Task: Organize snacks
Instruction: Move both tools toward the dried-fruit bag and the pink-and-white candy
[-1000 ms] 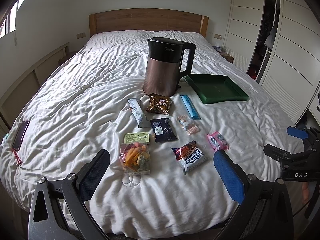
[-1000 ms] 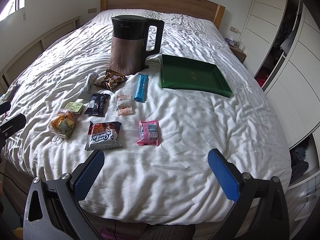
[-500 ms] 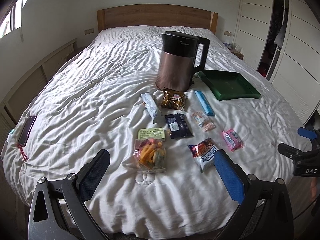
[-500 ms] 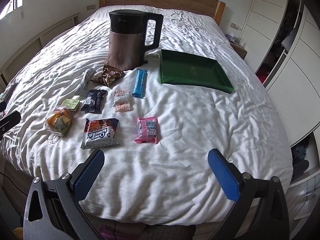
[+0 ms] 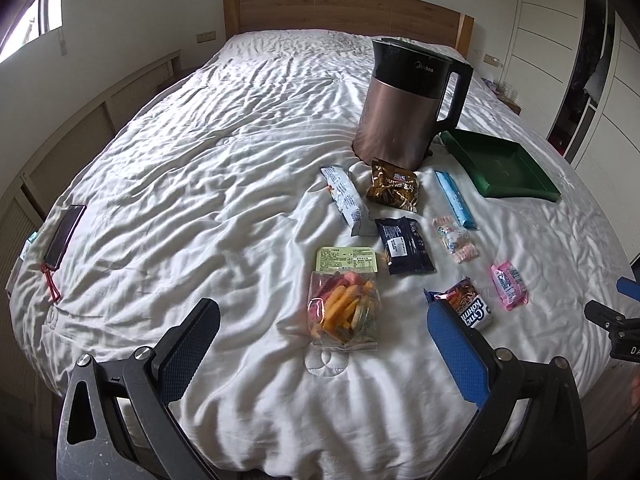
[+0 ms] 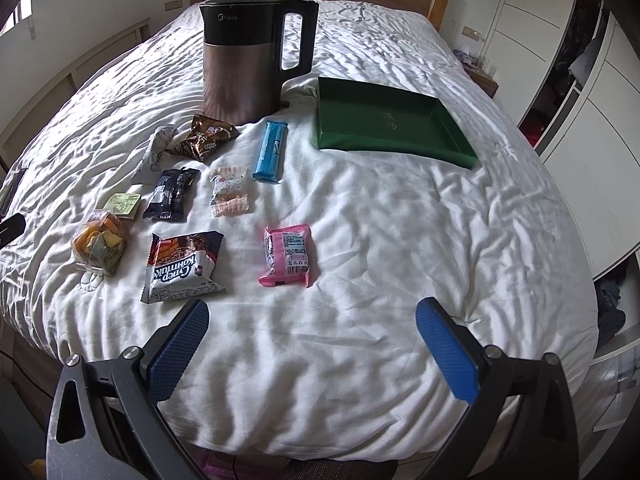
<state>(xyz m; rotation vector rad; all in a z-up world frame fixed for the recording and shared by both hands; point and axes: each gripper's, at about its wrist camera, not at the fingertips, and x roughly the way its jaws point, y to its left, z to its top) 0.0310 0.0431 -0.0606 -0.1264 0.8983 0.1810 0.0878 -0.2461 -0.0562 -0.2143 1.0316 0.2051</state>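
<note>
Both tools hang spread apart, holding nothing, over the near edge of the white-quilted bed (image 6: 400, 220). Ahead of the left tool (image 5: 320, 344) lies a clear bag of orange snacks (image 5: 343, 312); ahead of the right tool (image 6: 312, 340), a pink packet (image 6: 289, 255); farther on, the empty green tray (image 6: 460, 148).

Your left wrist view looks from the foot of the bed (image 5: 192, 184) toward the headboard (image 5: 344, 12), with the kettle (image 5: 404, 108) right of centre and fairly far off. Your right wrist view faces the same way from a station further right, with the kettle (image 6: 244, 64) left of centre. Both views share the kettle, the green tray (image 6: 384, 120) beside it and the snacks before it.
</note>
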